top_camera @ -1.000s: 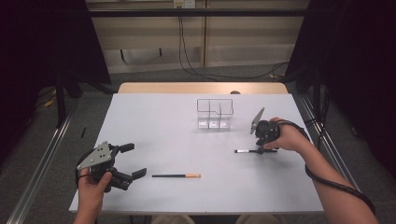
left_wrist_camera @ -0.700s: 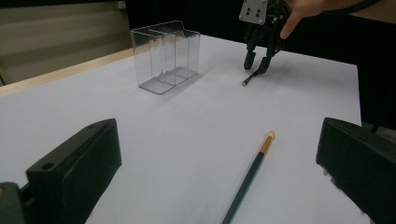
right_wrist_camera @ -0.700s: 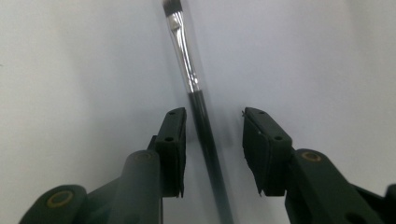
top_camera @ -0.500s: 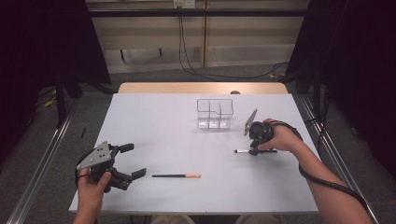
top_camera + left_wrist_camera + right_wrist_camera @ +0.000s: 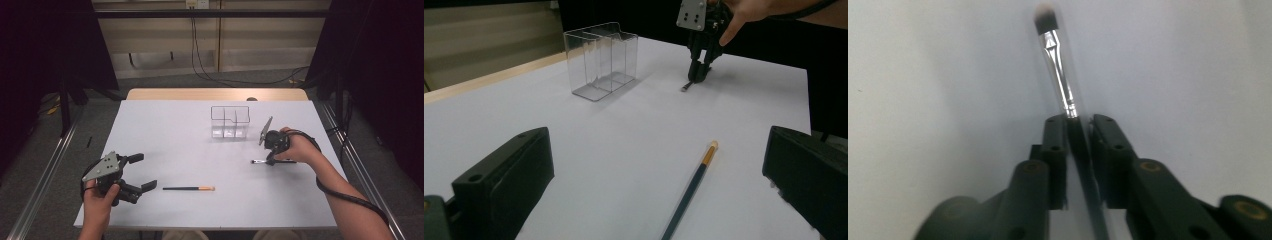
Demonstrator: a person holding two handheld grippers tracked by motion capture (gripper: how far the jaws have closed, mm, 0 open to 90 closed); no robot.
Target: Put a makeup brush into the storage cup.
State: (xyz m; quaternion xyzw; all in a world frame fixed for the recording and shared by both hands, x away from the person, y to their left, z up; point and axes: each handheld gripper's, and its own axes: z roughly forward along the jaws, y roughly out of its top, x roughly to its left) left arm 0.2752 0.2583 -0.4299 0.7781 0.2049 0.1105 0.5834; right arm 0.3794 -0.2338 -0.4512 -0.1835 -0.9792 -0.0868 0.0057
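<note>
A white table [image 5: 200, 150] takes up most of the high view, with a strip of bare wood showing along its far edge. On it, toward the far right of the middle, stands a clear plastic organizer [image 5: 230, 121] — upright, with open-topped compartments, nothing visible inside them.

The left gripper [image 5: 139, 172] rests near the table's front left corner in the person's left hand [image 5: 97, 202], the grey three-cornered plate on top; its jaws stand wide apart with bare table between them. Just to its right lies a dark pencil [image 5: 188, 188] with an orange end, flat on the table and apart from both grippers; in the left gripper view it runs up between the two spread jaws.

The right gripper [image 5: 270, 161] is held tip-down by the person's right hand [image 5: 297, 147], in front of and to the right of the organizer, a black cable trailing back along the forearm. Its jaws have just been closing, and in the right gripper view they are clamped on the dark handle of a small makeup brush [image 5: 1057, 60] — the silver ferrule and pale bristle tip stick out beyond the jaw tips. The brush lies on the table, its handle nipped between the pads.
</note>
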